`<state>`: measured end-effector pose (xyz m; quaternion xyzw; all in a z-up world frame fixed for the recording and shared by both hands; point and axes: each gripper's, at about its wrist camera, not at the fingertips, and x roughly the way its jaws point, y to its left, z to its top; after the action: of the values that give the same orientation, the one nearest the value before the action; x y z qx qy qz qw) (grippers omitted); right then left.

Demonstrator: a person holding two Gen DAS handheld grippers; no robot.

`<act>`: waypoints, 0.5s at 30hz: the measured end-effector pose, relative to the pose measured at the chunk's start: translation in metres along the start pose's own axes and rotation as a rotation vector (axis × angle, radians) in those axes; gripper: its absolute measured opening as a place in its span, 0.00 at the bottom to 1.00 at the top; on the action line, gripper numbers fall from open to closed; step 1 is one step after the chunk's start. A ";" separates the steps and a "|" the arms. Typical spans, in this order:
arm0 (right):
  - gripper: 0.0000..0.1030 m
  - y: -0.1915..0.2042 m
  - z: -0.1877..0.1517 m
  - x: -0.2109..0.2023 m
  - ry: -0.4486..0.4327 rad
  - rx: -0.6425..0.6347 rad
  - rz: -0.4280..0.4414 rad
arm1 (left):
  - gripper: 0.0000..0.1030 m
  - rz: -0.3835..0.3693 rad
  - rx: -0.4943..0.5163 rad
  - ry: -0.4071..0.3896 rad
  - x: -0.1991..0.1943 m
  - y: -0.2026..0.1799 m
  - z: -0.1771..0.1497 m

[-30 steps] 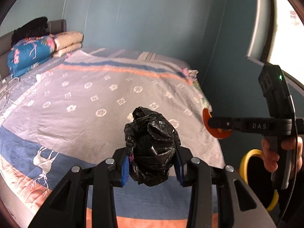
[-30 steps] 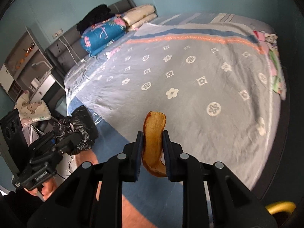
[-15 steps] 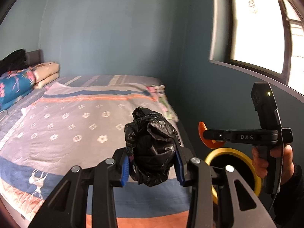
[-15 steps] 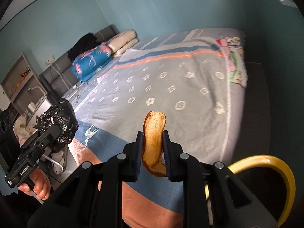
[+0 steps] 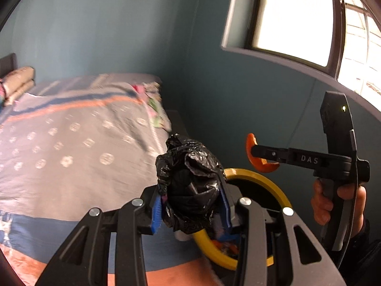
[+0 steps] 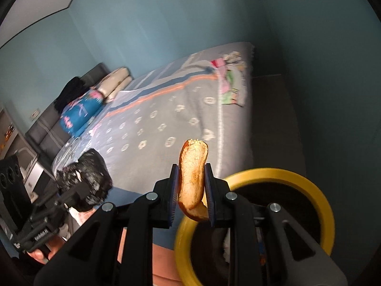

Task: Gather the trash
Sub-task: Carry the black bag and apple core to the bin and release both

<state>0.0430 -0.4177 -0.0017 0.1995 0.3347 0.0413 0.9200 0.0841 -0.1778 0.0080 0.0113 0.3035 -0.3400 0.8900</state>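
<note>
My left gripper (image 5: 190, 212) is shut on a crumpled black plastic bag (image 5: 190, 181), held above the corner of the bed. Just behind and below it stands a bin with a yellow rim (image 5: 262, 176). My right gripper (image 6: 191, 190) is shut on a curled piece of orange peel (image 6: 193, 169) and hangs over the near-left edge of the same yellow-rimmed bin (image 6: 273, 174), whose inside is dark. In the left wrist view the right gripper (image 5: 256, 152) with the peel (image 5: 248, 143) sits above the bin's far side. In the right wrist view the left gripper (image 6: 81, 186) with the bag (image 6: 88, 178) is at the lower left.
A bed (image 6: 166, 119) with a grey flowered cover fills the left. Pillows and a folded blue quilt (image 6: 78, 112) lie at its head. A strip of dark floor (image 6: 273, 119) runs between bed and teal wall. A window (image 5: 297, 16) is at upper right. A hand (image 5: 338, 202) grips the right handle.
Both grippers have swung to the right, from over the bed toward its corner. The yellow-rimmed bin has come into view beneath them. Both grips are unchanged.
</note>
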 end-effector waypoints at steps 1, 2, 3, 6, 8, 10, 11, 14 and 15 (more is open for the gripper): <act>0.20 -0.011 -0.003 -0.003 0.004 0.022 -0.019 | 0.35 -0.012 0.004 0.017 0.009 -0.006 -0.002; 0.20 -0.018 -0.003 -0.003 0.007 0.033 -0.024 | 0.35 -0.022 0.007 0.033 0.016 -0.011 -0.005; 0.20 -0.025 -0.003 -0.003 0.012 0.047 -0.026 | 0.35 -0.033 0.010 0.052 0.023 -0.015 -0.007; 0.20 -0.051 -0.008 0.001 0.038 0.104 -0.027 | 0.35 -0.071 0.017 0.118 0.045 -0.030 -0.017; 0.21 -0.062 -0.009 0.005 0.046 0.118 -0.034 | 0.35 -0.084 0.031 0.156 0.057 -0.039 -0.025; 0.21 -0.070 -0.011 0.009 0.052 0.132 -0.038 | 0.35 -0.086 0.043 0.186 0.068 -0.046 -0.030; 0.22 -0.075 -0.011 0.010 0.054 0.142 -0.039 | 0.35 -0.089 0.045 0.204 0.074 -0.048 -0.033; 0.24 -0.088 -0.014 0.014 0.055 0.171 -0.041 | 0.35 -0.096 0.040 0.247 0.088 -0.051 -0.039; 0.24 -0.090 -0.016 0.015 0.056 0.176 -0.045 | 0.35 -0.101 0.033 0.259 0.093 -0.050 -0.041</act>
<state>0.0397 -0.4917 -0.0570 0.2708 0.3668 -0.0032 0.8900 0.0857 -0.2626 -0.0666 0.0546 0.4105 -0.3853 0.8246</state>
